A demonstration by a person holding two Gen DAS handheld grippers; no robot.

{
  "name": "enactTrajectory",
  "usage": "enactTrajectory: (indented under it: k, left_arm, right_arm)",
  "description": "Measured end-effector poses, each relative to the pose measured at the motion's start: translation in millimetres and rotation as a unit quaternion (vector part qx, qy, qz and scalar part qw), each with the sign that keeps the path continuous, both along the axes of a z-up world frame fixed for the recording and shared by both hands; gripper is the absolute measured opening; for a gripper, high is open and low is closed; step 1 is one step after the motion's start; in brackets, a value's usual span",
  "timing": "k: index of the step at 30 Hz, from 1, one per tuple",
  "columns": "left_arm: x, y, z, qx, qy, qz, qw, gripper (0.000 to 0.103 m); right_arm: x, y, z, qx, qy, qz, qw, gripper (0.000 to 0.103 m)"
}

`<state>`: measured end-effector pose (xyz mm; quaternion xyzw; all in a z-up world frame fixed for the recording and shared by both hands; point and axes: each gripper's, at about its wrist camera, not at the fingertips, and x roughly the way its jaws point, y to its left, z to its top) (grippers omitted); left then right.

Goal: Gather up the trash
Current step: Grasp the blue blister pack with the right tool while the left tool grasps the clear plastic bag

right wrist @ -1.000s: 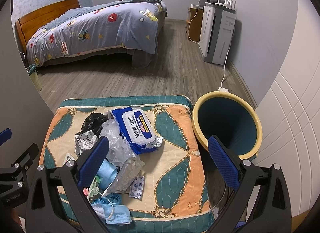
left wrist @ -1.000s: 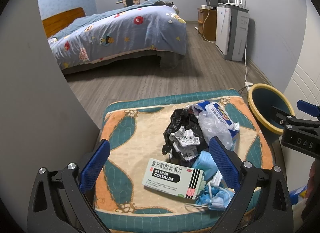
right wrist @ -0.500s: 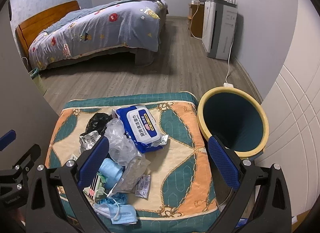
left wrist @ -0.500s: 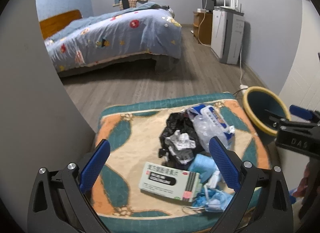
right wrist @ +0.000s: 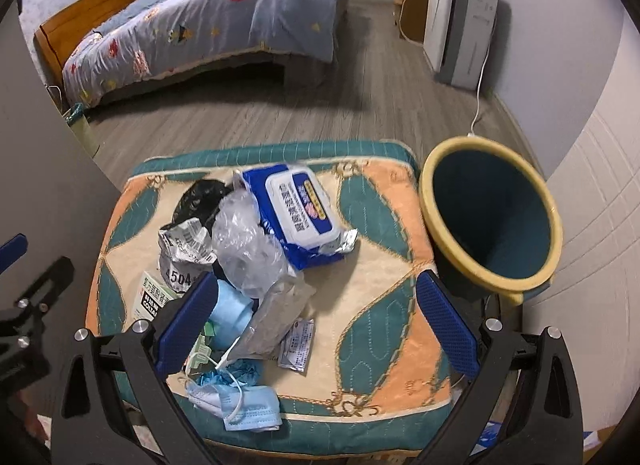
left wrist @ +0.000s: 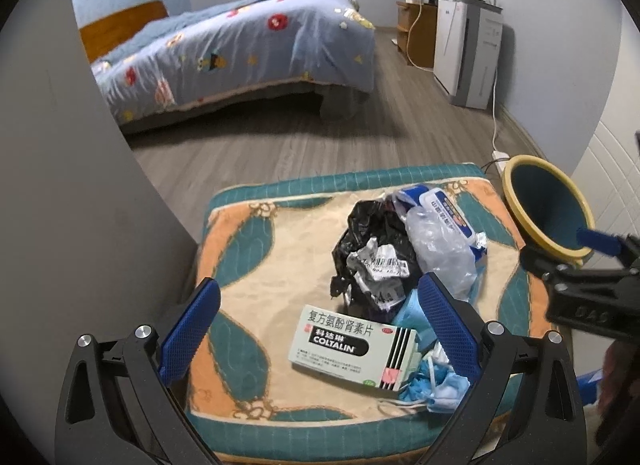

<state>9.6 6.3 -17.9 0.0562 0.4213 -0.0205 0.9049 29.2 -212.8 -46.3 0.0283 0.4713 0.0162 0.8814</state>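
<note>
Trash lies heaped on a patterned cushion [left wrist: 248, 289], and the bin [left wrist: 548, 211] stands just off the cushion's far right corner. In the left wrist view the left tool [left wrist: 320, 321] hangs released over the near edge, jaws wide and holding nothing; the box [left wrist: 352, 347] sits between them, nearest of the pile, with a black bag [left wrist: 370, 225] beyond it and masks [left wrist: 436, 381] at its right end. The right tool [left wrist: 596, 265] shows at the right edge, near the bin. The box looks the likely first pick: come down square over its long sides and close across the narrow width, clear of the mask loops. In the right wrist view the right tool [right wrist: 316, 319] is also spread wide and empty above the pile's right side; a wipes pack [right wrist: 300, 213] lies between the pile and the bin, a clear bag [right wrist: 248, 249] beside it. That pack suits this tool: pinch the flat body, not the loose foil, then carry it straight to the bin.
</note>
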Motion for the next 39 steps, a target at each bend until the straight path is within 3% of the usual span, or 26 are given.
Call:
enactTrajectory:
  k: [7,13,18,22,29,34,37,39]
  left_arm:
    - [19,13,-4,0.011,-0.014,-0.010,0.9998,0.098]
    - [41,14,-26,-0.003,0.010,-0.020,0.9997,0.098]
    - [50,-7,-38,0.004,0.018,-0.056,0.9982,0.096]
    - [55,-23,-40,-0.006,0.019,-0.078,0.9967,0.096]
    - [69,-50,-51,-0.021,0.032,-0.099,0.9943,0.096]
    - [77,-76,-64,-0.032,0.048,-0.120,0.9911,0.095]
    - [81,-90,-76,-0.031,0.066,-0.128,0.9891,0.094]
    - [83,-96,-82,-0.034,0.077,-0.134,0.9874,0.087]
  right_arm:
    - [18,11,-26,0.015,0.036,0.018,0.999,0.097]
    - [26,19,-55,0.022,0.086,0.031,0.996,0.076]
    - [28,20,-76,0.041,0.126,0.035,0.991,0.043]
    - [27,15,-73,0.061,0.126,0.041,0.989,0.012]
    - [21,-19,-47,0.088,0.106,0.015,0.990,0.002]
    - [29,-55,-20,0.114,0.066,-0.007,0.991,0.000]
    - [34,-69,-22,0.123,0.065,-0.018,0.990,0.000]
    - [39,-73,-34,0.123,0.084,-0.013,0.989,0.000]
